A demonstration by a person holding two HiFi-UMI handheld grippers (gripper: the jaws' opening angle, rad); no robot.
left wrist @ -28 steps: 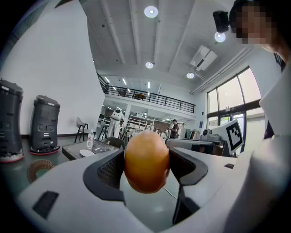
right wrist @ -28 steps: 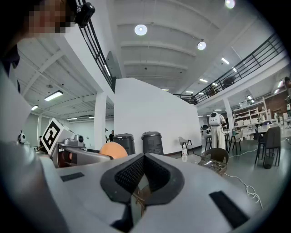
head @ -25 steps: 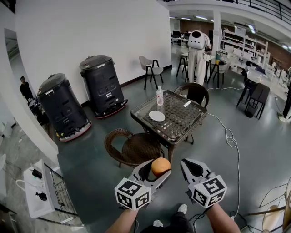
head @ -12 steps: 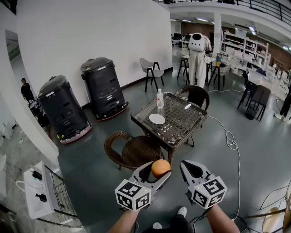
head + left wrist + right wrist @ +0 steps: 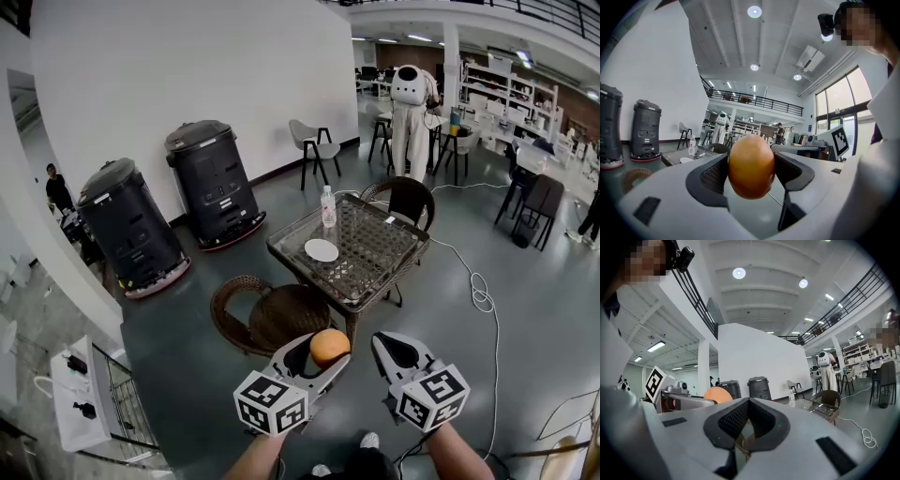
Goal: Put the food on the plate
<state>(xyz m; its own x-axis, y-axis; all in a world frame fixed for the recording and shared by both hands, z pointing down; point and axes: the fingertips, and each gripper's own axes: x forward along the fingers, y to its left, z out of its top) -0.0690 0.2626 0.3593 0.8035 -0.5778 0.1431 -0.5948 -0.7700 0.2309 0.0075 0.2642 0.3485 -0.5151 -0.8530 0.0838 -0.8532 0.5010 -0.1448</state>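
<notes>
So: L gripper (image 5: 326, 354) clamps orange (image 5: 751, 165) btw its jaws, up in the air. R gripper (image 5: 749, 418) jaws shut, empty. Well ahead, plate (image 5: 322, 249) on table (image 5: 309, 278), nr bottle (image 5: 328, 206).

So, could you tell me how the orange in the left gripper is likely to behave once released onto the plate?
The orange looks round and smooth, so it would probably roll on the flat white plate unless set down gently. Clamped in the left gripper, it shows no denting, so it seems firm, not squashy.
</notes>
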